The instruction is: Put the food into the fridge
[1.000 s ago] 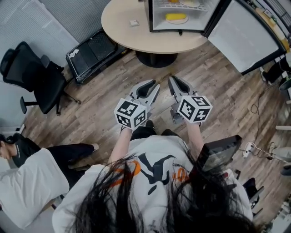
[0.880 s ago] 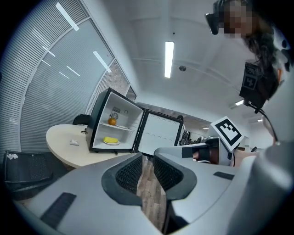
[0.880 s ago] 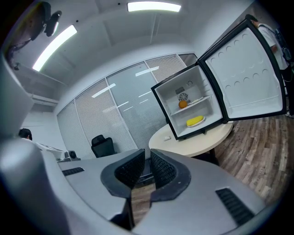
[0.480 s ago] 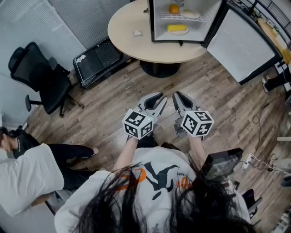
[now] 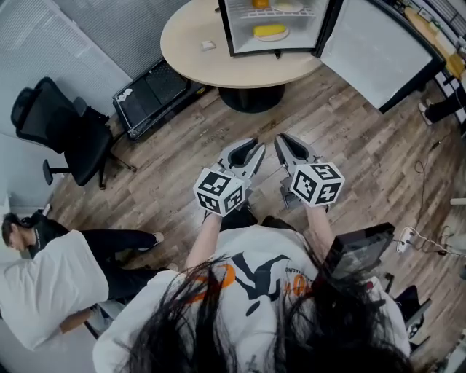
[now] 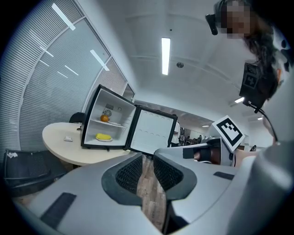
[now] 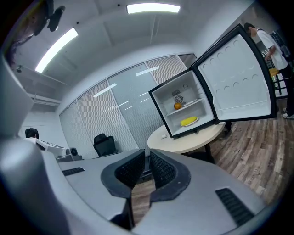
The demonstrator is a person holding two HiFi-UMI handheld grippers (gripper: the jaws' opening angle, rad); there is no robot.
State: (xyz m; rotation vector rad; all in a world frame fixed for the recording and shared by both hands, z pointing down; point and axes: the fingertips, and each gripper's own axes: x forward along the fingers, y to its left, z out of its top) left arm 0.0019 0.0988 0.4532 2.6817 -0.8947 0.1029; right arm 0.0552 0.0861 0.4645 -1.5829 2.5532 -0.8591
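While fridge (image 5: 302,42) stands open, left gripper (image 5: 250,148), right gripper (image 5: 285,143): fingers closed, empty.

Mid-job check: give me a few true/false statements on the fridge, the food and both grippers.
1. The fridge door stands open. True.
2. The right gripper holds the yellow food. False: it is shut on nothing, and the yellow food lies inside the fridge.
3. The fridge stands on the floor. False: it stands on the round table.
4. An orange sits on the shelf above the yellow food. True.
5. The left gripper is empty. True.
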